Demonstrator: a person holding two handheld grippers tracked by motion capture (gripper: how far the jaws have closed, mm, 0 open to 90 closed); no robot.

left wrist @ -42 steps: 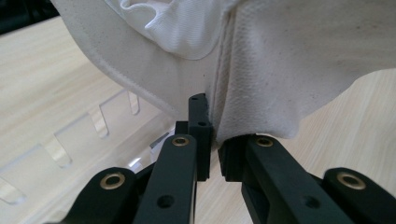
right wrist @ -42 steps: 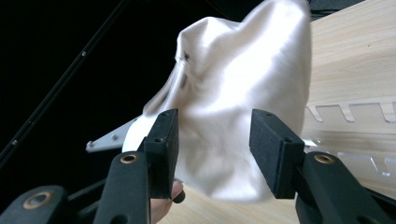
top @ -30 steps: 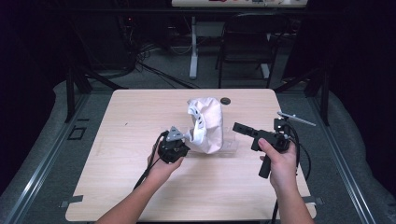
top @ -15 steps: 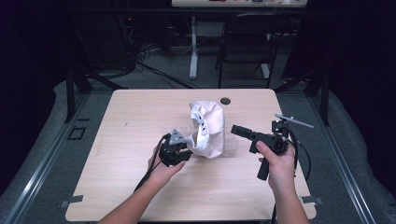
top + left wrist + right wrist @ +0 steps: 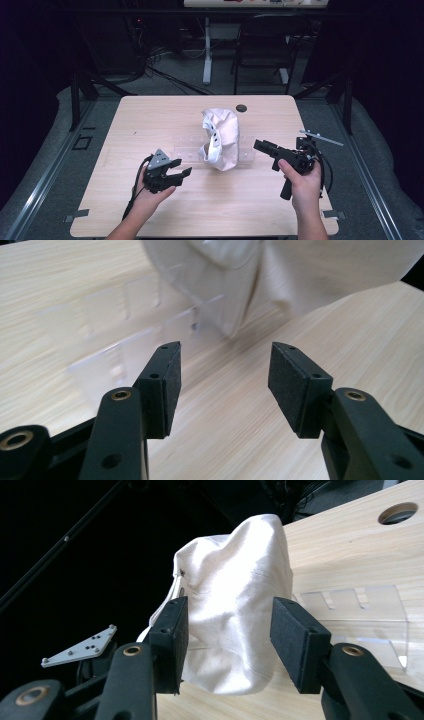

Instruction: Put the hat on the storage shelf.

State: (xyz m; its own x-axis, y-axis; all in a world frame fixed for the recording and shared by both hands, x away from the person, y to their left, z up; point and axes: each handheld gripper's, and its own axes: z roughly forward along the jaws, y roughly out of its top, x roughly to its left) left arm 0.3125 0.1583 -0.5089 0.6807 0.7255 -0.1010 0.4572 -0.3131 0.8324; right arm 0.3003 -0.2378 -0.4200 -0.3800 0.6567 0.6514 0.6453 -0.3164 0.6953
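Note:
A white cloth bag [image 5: 222, 140] stands crumpled on a clear plastic stand [image 5: 185, 147] at the middle of the table. My left gripper [image 5: 182, 172] is open, low over the wood, a short way left of and nearer than the bag. In the left gripper view its jaws [image 5: 224, 382] hold nothing, with the bag [image 5: 300, 275] and the stand [image 5: 125, 340] just ahead. My right gripper [image 5: 260, 145] points left at the bag from the right, open and apart from it. The right gripper view frames the bag [image 5: 235, 580] between the open jaws [image 5: 227, 640].
The wooden table [image 5: 150, 115] has a round cable hole [image 5: 241, 108] behind the bag. A chair [image 5: 265, 45] and a desk leg stand on the floor beyond the far edge. The clear stand [image 5: 360, 610] extends right of the bag.
My left gripper has pulled back from the bag toward the person. The right gripper has shifted slightly nearer the front edge. The bag stays put.

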